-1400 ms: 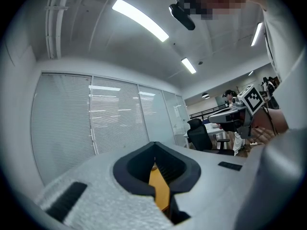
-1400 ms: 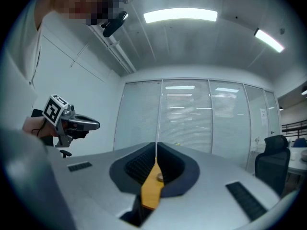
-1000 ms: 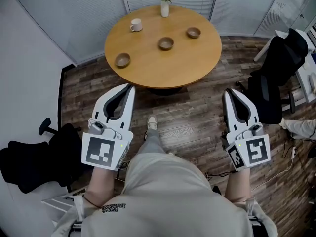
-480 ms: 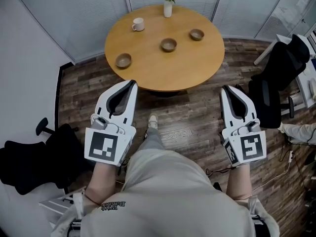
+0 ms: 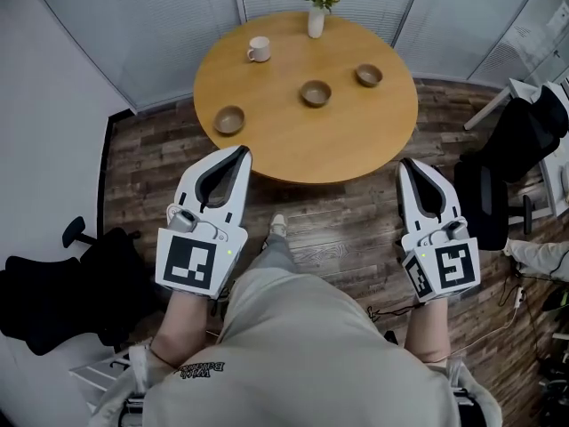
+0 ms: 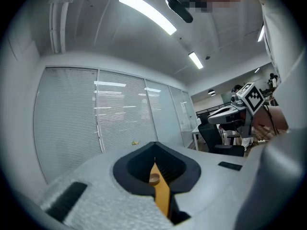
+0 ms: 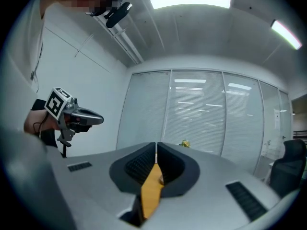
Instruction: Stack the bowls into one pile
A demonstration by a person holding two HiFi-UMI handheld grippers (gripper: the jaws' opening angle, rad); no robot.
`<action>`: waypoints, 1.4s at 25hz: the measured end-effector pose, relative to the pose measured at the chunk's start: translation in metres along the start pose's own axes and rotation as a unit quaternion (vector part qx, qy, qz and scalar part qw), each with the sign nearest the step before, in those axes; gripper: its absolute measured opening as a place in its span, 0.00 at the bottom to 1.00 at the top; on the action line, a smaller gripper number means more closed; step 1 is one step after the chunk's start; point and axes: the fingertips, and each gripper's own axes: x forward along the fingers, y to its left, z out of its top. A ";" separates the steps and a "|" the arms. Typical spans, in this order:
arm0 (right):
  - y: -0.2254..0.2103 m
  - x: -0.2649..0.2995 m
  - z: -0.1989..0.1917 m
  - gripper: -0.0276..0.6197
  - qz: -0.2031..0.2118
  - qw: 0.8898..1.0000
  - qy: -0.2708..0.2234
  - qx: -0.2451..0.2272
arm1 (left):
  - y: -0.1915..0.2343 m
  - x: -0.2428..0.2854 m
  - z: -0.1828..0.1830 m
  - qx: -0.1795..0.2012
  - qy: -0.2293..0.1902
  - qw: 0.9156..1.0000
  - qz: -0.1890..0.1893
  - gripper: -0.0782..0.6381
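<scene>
Bowls point(image 5: 315, 92): three overhead, one past left gripper point(image 6: 154, 146)

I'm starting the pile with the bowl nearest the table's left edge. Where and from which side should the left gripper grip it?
Probably the near rim of that bowl, one jaw inside and one outside, coming down from the near side. It sits upright, open-topped, and the left gripper, now shut, is closest.

Left tongs point(image 6: 154, 145) closed, empty; bowl point(image 6: 153, 178) on table point(image 6: 161, 198) beyond.
</scene>
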 end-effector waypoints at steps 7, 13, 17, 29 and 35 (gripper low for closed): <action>-0.004 0.080 -0.008 0.09 0.013 1.000 0.019 0.008 | 0.049 0.056 -0.017 -0.007 0.013 1.000 -0.017 0.14; -0.016 0.145 -0.007 0.09 0.011 0.999 0.034 0.012 | 0.092 0.110 -0.027 -0.012 0.023 0.999 -0.037 0.14; -0.023 0.187 -0.002 0.09 0.003 0.999 0.039 0.013 | 0.124 0.141 -0.035 -0.015 0.027 0.998 -0.047 0.14; -0.043 0.278 0.012 0.09 -0.031 0.999 0.038 0.022 | 0.199 0.193 -0.051 -0.024 0.035 0.997 -0.068 0.14; -0.057 0.287 0.013 0.09 -0.038 0.998 0.044 0.016 | 0.210 0.200 -0.061 -0.016 0.049 0.997 -0.056 0.14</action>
